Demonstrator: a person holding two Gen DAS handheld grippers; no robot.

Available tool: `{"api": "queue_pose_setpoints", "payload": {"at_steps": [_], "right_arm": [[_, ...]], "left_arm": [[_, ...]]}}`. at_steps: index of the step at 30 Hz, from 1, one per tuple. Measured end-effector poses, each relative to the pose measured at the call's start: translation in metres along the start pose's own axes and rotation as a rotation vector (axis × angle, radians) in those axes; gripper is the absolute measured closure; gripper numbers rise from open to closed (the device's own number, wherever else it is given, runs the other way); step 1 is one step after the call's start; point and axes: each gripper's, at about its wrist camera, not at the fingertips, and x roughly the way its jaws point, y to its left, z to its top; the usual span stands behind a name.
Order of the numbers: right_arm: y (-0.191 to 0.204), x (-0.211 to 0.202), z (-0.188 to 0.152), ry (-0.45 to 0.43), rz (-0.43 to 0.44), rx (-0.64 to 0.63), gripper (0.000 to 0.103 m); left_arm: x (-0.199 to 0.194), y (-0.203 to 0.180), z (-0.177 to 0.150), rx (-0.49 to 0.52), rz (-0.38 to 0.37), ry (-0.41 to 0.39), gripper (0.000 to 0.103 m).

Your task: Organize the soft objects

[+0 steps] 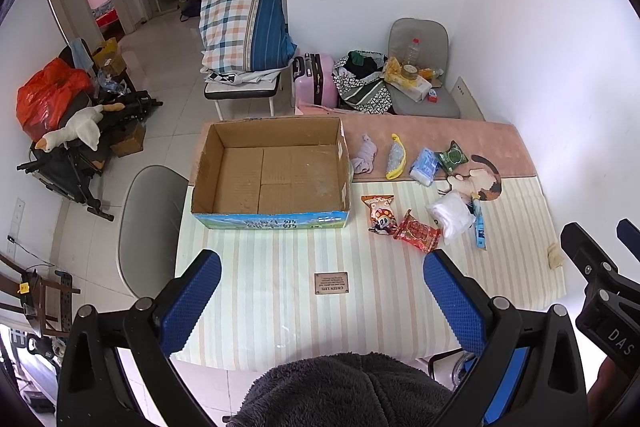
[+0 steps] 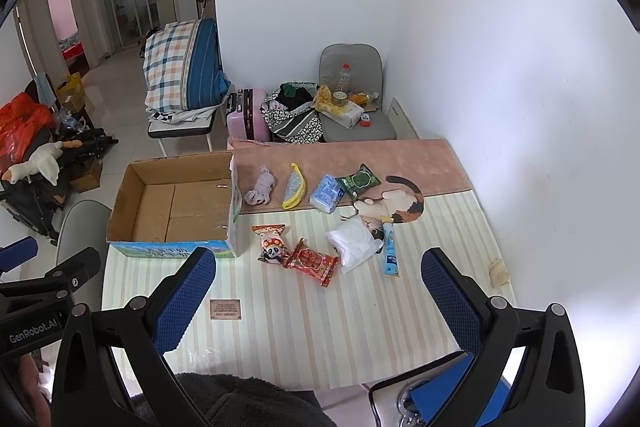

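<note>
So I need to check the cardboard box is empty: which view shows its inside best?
The left wrist view: the cardboard box faces it squarely, whole floor bare. The right wrist view shows it off to the side.

Empty cardboard box [image 2: 176, 203] beside 8 scattered soft items.

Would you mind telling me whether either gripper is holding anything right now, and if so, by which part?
Nothing is held. The left gripper and right gripper both stand open above the table, with only bare tablecloth between their fingers.
</note>
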Motion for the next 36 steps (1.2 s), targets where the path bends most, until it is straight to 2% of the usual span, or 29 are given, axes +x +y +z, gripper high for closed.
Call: {"api": "queue_pose_setpoints", "payload": {"at_steps": [36], "right_arm": [[0.0034,-0.0036,0.0001,-0.024,0.009,-0.01,0.0]], "left_arm": [[-0.0054,0.0045,0.0005,-0.001,-0.001,-0.01,0.0]]}}
